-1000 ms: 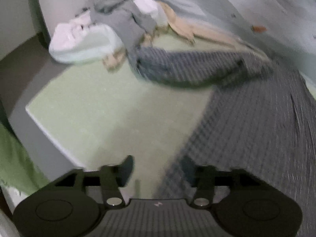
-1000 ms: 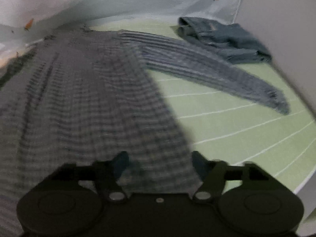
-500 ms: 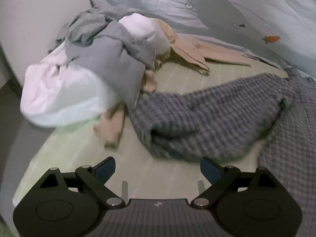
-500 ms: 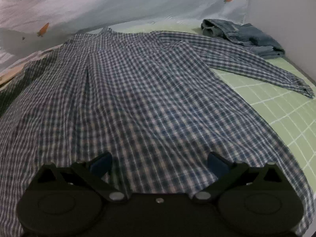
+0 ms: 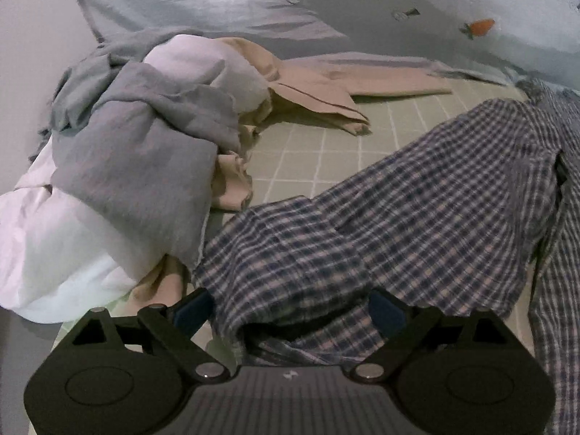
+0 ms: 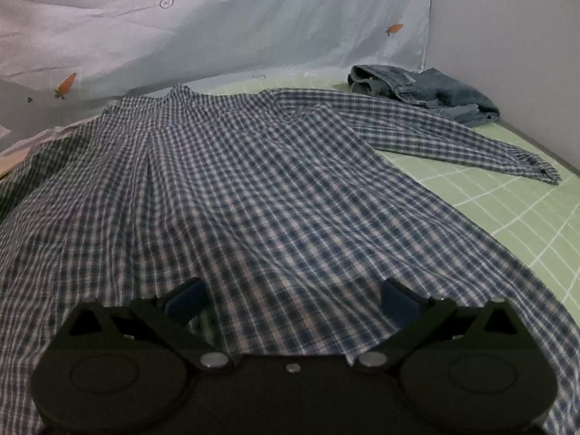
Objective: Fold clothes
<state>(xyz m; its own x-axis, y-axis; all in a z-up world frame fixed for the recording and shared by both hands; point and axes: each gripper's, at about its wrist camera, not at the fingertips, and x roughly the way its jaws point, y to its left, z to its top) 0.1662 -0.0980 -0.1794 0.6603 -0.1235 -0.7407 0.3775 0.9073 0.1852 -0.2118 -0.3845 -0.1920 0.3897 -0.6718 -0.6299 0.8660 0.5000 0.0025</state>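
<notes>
- Both grippers spread wide, gripping nothing: left gripper (image 5: pixel 290 308) straddles plaid shirt (image 5: pixel 417 210) sleeve.
- right gripper (image 6: pixel 290 299) low over shirt body.

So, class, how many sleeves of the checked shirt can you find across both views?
2. One sleeve lies stretched out flat on the green sheet beside the jeans; the other sleeve lies crumpled beside the heap of laundry, its end between the open left gripper.
</notes>
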